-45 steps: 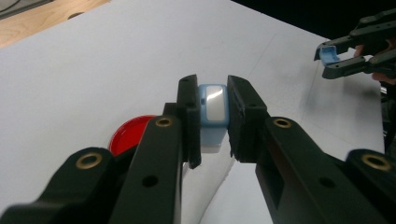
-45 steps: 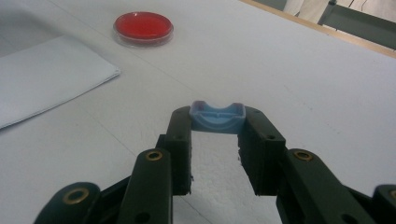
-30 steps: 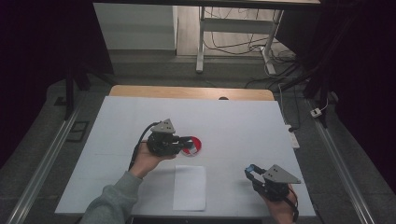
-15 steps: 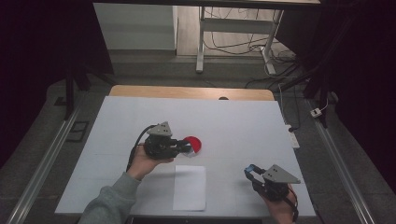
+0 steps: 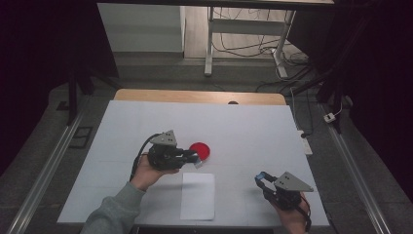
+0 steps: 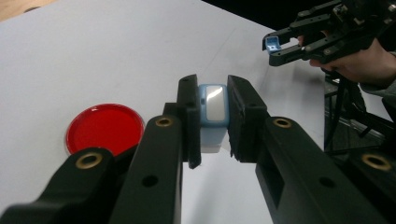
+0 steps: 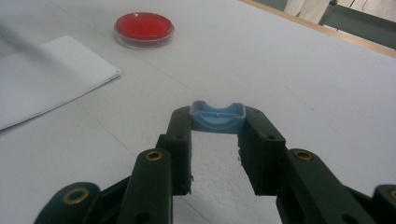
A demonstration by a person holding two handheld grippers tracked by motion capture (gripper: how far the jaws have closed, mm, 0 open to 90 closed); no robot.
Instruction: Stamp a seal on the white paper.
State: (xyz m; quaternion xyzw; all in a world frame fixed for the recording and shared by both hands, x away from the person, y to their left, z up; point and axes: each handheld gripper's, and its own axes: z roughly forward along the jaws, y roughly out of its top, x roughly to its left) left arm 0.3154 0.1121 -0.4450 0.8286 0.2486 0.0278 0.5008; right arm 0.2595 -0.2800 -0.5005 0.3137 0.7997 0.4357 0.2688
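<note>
Petri dish (image 5: 200,150) on the white table (image 5: 243,131); each gripper clamps a small blue part.
Left gripper (image 5: 194,159) sits just beside the dish, jaws closed on a pale blue-capped container (image 6: 212,112), likely staged for work at the dish. Folded paper (image 5: 197,195) lies between the hands. Right gripper (image 5: 261,177) holds a blue cap (image 7: 217,116) clear of the table. Gripper views reveal the clamped parts; the high view gives layout.

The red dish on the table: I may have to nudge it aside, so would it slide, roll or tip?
The red dish looks flat, low and round, lying on its base, so it would probably slide, not tip or roll. Its clear rim suggests thin plastic, likely light. The white table looks smooth, so a gentle push may send it far.
</note>
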